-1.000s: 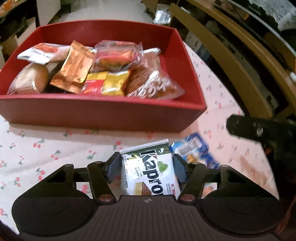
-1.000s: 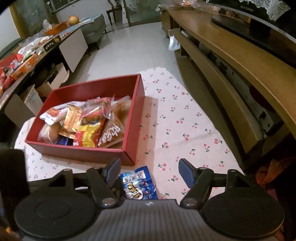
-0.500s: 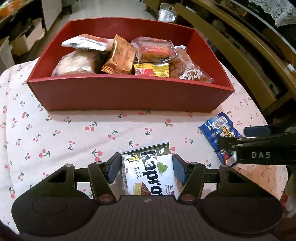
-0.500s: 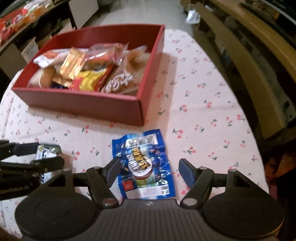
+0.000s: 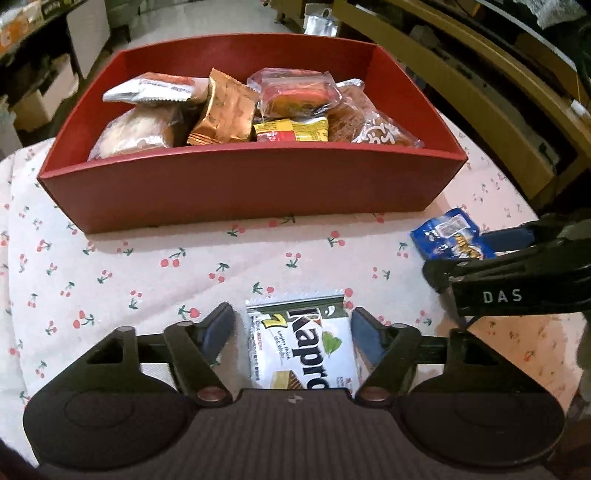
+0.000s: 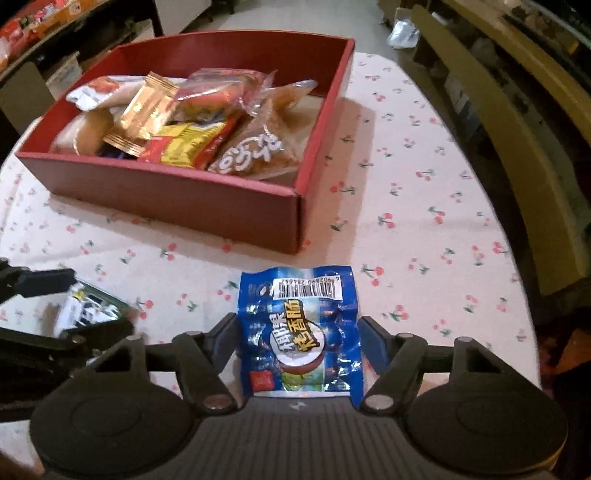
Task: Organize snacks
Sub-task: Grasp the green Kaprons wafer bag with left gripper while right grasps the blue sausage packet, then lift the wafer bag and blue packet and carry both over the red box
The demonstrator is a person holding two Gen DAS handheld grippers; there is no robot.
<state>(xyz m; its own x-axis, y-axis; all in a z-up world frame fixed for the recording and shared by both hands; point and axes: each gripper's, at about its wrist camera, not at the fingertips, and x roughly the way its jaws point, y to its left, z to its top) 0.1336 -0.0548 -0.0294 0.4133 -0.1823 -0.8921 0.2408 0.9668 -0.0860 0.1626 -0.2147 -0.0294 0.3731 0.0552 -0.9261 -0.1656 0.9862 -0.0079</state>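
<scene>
A white and green wafer packet (image 5: 303, 350) lies flat on the cherry-print tablecloth (image 5: 147, 266), in front of the red box (image 5: 251, 192). My left gripper (image 5: 291, 328) straddles it, its jaws opening, with a gap at each pad. To the right lies a blue snack packet (image 6: 299, 325), between the fingers of my right gripper (image 6: 299, 332). Those jaws are closing, the pads close beside the packet's edges but not pressing it. The box (image 6: 166, 192) holds several wrapped snacks. Each gripper shows in the other's view: the right gripper (image 5: 469, 254), the left gripper (image 6: 70, 306).
A long wooden bench (image 5: 480, 74) runs past the table's right edge. Shelves with goods (image 6: 29, 26) stand at the far left, and a silver bag (image 5: 317, 22) lies on the floor beyond the box. Bare cloth (image 6: 424, 184) lies right of the box.
The left gripper drew back from the box with the wafer packet, and its pads have parted from the packet. The right gripper came down over the blue packet, which now sits between its fingers.
</scene>
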